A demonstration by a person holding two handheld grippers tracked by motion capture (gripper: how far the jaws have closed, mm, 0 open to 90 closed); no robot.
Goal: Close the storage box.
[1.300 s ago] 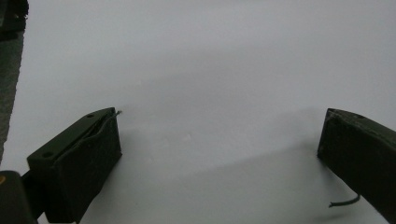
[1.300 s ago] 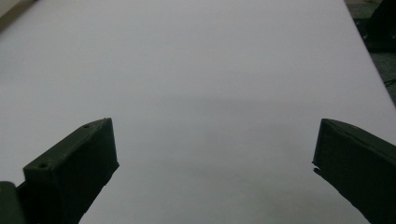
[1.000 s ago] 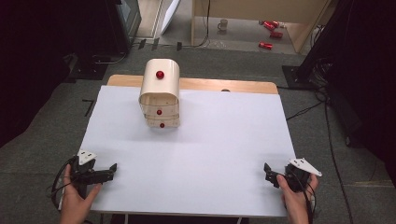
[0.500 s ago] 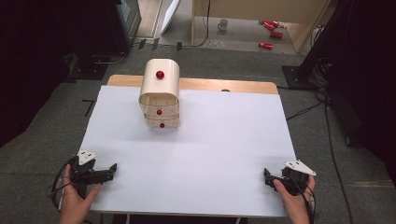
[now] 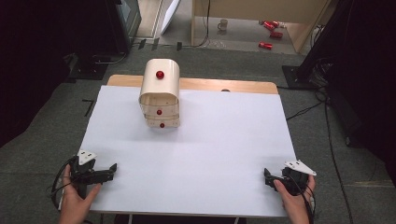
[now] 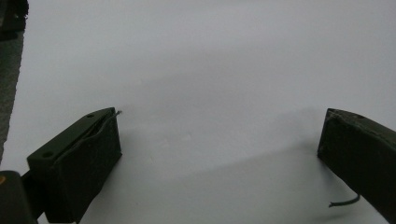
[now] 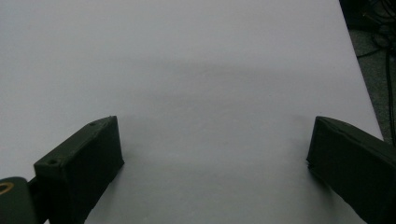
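My left gripper (image 5: pixel 109 169) has its jaws spread wide with nothing between them, low over the white sheet (image 5: pixel 210 154) at the near left corner. My right gripper (image 5: pixel 268 177) is likewise released and empty, at the near right corner, held in a hand (image 5: pixel 294 200). Well apart from both, at the far side of the sheet, stands a cream drawer cabinet (image 5: pixel 160 99) with red knobs (image 5: pixel 159 74), upright, all its drawers closed
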